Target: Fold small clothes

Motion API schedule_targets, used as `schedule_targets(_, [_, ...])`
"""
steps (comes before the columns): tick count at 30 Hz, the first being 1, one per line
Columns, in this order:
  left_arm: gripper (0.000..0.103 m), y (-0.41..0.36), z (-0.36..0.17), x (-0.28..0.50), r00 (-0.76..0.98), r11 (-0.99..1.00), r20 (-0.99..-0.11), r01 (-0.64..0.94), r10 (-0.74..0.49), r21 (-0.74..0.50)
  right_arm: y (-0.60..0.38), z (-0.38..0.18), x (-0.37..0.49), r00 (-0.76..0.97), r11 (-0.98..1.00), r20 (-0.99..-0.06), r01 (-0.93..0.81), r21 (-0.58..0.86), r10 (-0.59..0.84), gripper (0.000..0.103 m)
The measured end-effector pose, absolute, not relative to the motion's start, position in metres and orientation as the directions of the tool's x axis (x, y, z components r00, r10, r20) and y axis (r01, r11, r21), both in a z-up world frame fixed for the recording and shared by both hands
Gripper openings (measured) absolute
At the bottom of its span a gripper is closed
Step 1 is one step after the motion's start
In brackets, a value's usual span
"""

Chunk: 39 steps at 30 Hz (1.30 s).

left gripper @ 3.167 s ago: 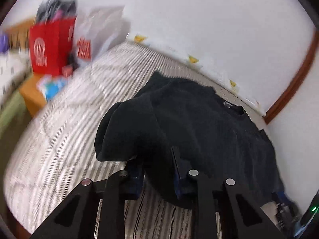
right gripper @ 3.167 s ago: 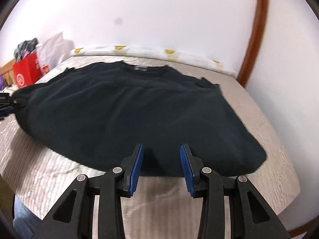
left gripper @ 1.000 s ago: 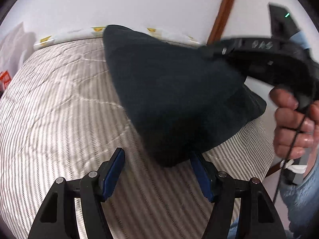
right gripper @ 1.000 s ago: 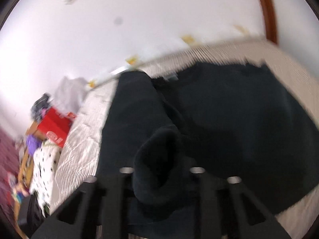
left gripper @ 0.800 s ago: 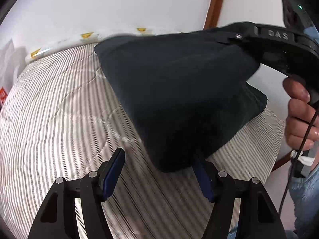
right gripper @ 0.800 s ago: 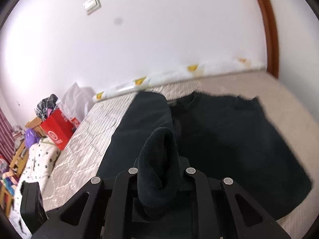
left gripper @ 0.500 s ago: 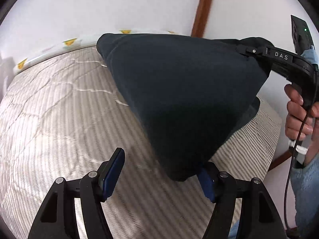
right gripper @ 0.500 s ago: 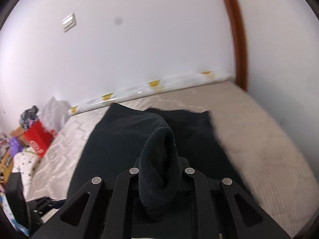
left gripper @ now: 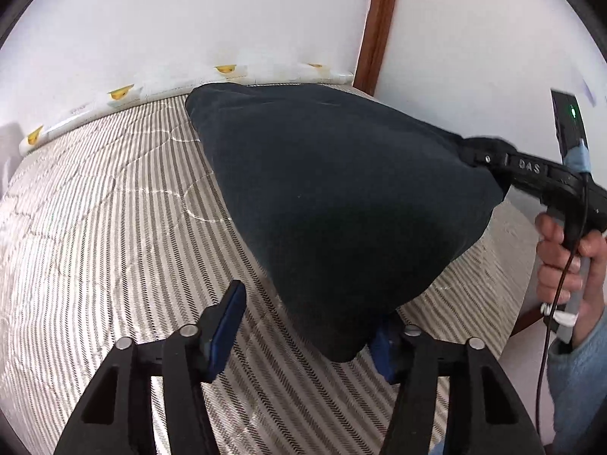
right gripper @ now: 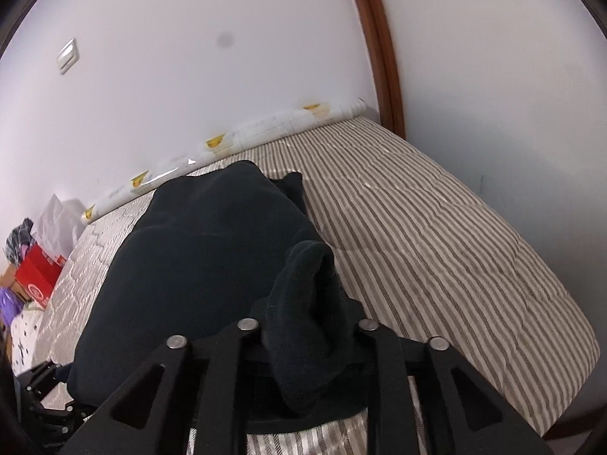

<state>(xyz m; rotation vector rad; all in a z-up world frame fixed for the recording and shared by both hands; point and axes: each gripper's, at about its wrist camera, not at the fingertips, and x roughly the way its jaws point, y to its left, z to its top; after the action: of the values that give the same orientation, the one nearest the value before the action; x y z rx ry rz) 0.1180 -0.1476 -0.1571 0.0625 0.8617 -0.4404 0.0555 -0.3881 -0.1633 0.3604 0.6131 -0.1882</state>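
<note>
Left wrist alone shows hand (left gripper: 569,258) holding right gripper (left gripper: 468,149).

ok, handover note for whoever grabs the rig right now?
Left gripper: open, jaws closing. The black sweater hangs with its lower corner between them, against one pad, not pinched.
Right gripper: clamped on a bunch of the black sweater, jaws starting to open. It holds that edge up off the striped bed.
Done: sweater doubled over, far end resting on the bed.
Left: lay the lifted edge flat, smooth it, make the remaining folds.
</note>
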Motion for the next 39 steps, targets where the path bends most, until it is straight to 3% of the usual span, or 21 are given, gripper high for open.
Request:
schedule_targets(3, [0.041, -0.153, -0.156, 0.124, 0.568, 0.906, -0.742, 0.404, -0.356, -0.126, -0.392, -0.168, 0.050, 0.780, 0.908, -0.625, 0.292, 0.301, -0.043, 0.037])
schedule_targets(7, [0.037, -0.160, -0.157, 0.126, 0.586, 0.914, -0.738, 0.393, -0.334, -0.102, -0.393, -0.178, 0.046, 0.740, 0.897, -0.672, 0.308, 0.316, -0.017, 0.059])
schedule_targets(11, [0.025, -0.152, -0.156, 0.127, 0.617, 0.924, -0.712, 0.362, -0.335, -0.121, -0.398, -0.199, 0.055, 0.706, 0.866, -0.707, 0.333, 0.373, 0.033, 0.065])
schedule_targets(13, [0.021, -0.149, -0.153, 0.126, 0.645, 0.934, -0.694, 0.338, -0.322, -0.119, -0.399, -0.204, 0.060, 0.695, 0.848, -0.716, 0.339, 0.408, 0.066, 0.061])
schedule_targets(14, [0.020, -0.147, -0.152, 0.127, 0.651, 0.937, -0.690, 0.328, -0.316, -0.120, -0.396, -0.203, 0.063, 0.702, 0.844, -0.704, 0.311, 0.438, 0.107, 0.042])
schedule_targets(17, [0.019, -0.138, -0.147, 0.133, 0.669, 0.948, -0.679, 0.289, -0.302, -0.136, -0.376, -0.194, 0.070, 0.718, 0.889, -0.694, 0.290, 0.355, 0.043, 0.024])
schedule_targets(20, [0.018, -0.121, -0.144, 0.143, 0.687, 0.957, -0.670, 0.256, -0.280, -0.138, -0.362, -0.190, 0.080, 0.726, 0.901, -0.687, 0.286, 0.327, 0.018, 0.021])
schedule_targets(31, [0.018, -0.012, -0.148, 0.166, 0.696, 0.988, -0.703, 0.065, -0.145, -0.140, -0.268, -0.180, 0.155, 0.715, 0.928, -0.676, 0.107, 0.356, 0.177, 0.020])
schedule_targets(39, [0.018, 0.010, -0.169, 0.159, 0.673, 0.987, -0.724, 0.070, -0.151, -0.142, -0.233, -0.172, 0.125, 0.733, 0.963, -0.644, -0.056, 0.262, 0.218, 0.020])
